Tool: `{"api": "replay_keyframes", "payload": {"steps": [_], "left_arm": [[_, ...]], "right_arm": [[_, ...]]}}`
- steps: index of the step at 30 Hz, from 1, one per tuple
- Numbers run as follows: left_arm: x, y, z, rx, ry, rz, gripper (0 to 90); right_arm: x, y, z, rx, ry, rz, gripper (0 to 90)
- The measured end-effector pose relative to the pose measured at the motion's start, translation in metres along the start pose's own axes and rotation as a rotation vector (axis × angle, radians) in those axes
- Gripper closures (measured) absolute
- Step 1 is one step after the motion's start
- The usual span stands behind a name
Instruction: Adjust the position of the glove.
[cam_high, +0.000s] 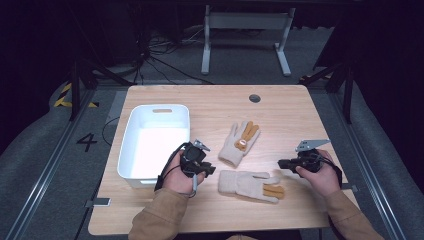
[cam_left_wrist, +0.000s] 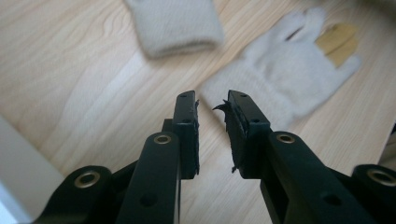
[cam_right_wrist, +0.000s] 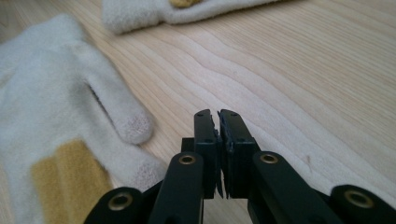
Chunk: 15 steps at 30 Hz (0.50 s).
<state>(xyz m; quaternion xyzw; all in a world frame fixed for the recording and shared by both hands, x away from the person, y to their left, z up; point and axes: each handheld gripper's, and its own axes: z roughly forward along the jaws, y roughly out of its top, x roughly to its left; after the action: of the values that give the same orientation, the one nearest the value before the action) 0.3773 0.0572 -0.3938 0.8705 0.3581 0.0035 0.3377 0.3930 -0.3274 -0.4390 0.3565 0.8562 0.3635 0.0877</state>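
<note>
Progress: nothing is packed yet; the white bin (cam_high: 154, 141) looks empty, and both gloves lie loose on the bench (cam_high: 280, 107). Probably both are meant for the bin.
Near glove (cam_high: 248, 184): flat at about 6 o'clock of bench centre, cuff toward the left claw, fingers toward the right claw; cream knit with mustard-yellow fingers.
Far glove (cam_high: 239, 143): just beyond it, near bench centre, fingers pointing to 1 o'clock; a small patch on it is too blurred to name.
Left claw (cam_left_wrist: 211, 105): jaws nearly together, a narrow gap, nothing between them; aimed at the near glove's cuff.
Right claw (cam_right_wrist: 217, 116): jaws together, empty, beside the near glove's fingertips.
</note>
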Motion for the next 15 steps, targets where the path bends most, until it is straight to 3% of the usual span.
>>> {"api": "replay_keyframes", "payload": {"steps": [4,5,7,11,15], "left_arm": [[-0.003,0.016,-0.005,0.001,0.006,0.022,73.2],[-0.004,0.023,-0.008,-0.008,-0.007,0.043,72.7],[-0.003,0.024,-0.009,0.004,-0.013,0.063,72.3],[0.001,0.026,-0.01,0.011,-0.037,0.061,70.8],[-0.003,0.031,-0.014,0.003,-0.035,0.075,67.1]], "right_arm": [[0.003,0.006,0.001,0.003,0.001,-0.01,85.1],[0.003,0.008,0.002,0.005,-0.005,-0.01,84.5],[0.004,0.01,0.002,0.017,-0.016,-0.01,83.0],[0.002,0.017,0.005,0.041,-0.038,0.009,84.5],[-0.001,0.027,0.005,0.046,-0.05,0.029,86.6]]}}
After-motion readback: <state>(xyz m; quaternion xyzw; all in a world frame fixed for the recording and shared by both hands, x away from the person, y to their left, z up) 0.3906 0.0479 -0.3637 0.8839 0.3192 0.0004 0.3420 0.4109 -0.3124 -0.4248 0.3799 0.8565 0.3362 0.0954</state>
